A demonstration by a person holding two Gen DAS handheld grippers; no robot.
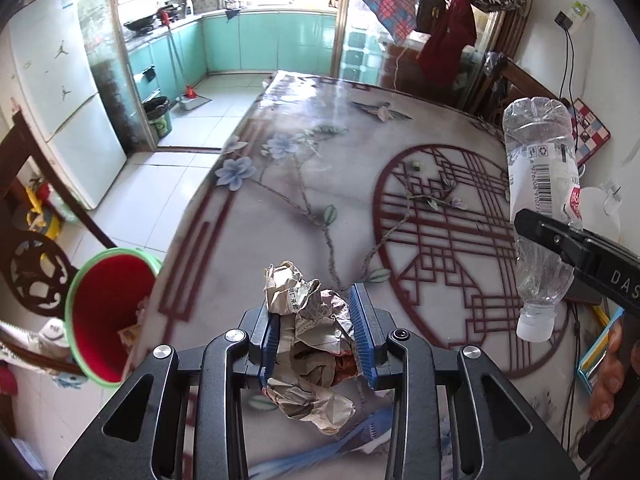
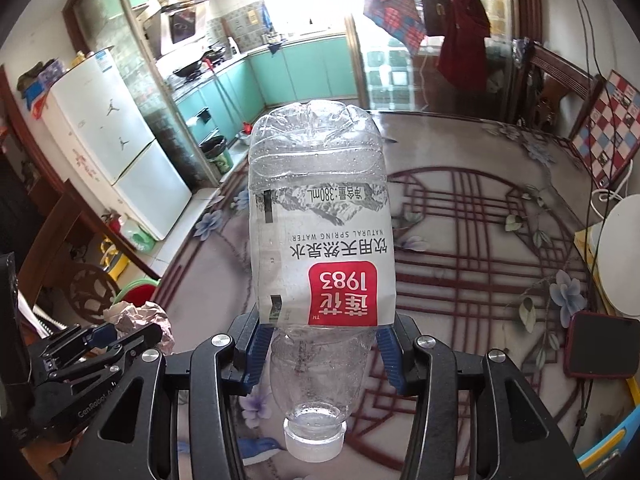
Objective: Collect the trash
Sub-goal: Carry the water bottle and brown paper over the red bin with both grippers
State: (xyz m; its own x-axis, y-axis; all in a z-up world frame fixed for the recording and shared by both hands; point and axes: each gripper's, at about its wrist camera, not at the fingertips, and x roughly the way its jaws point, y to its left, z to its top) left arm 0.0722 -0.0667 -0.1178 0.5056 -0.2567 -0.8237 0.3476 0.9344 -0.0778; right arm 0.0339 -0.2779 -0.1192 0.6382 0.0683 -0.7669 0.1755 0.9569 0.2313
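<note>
The red bin [image 1: 108,316] is half hidden behind the table edge [image 1: 168,264].

A lived-in home, dining area opening onto a kitchen. Teal cabinets [image 1: 256,40], a wok on the stove [image 2: 188,68] and a white fridge [image 1: 60,112] stand beyond the flower-printed tabletop [image 1: 304,200].

The dining table [image 1: 304,184] carries a printed cover of blue flowers and a dark red lattice roundel. Beyond its far end lies a kitchen with turquoise cabinets [image 1: 280,40], where a wok [image 1: 140,23] sits on the stove. Left of the table stands a white refrigerator [image 1: 60,112], with a carved dark wooden chair [image 1: 32,264] nearer. On the table's right edge lie a red-cased phone [image 2: 602,346] and a white round lid [image 2: 622,256]; a checkered board [image 2: 608,136] leans there. A plaid umbrella [image 1: 388,0] hangs behind it.
</note>
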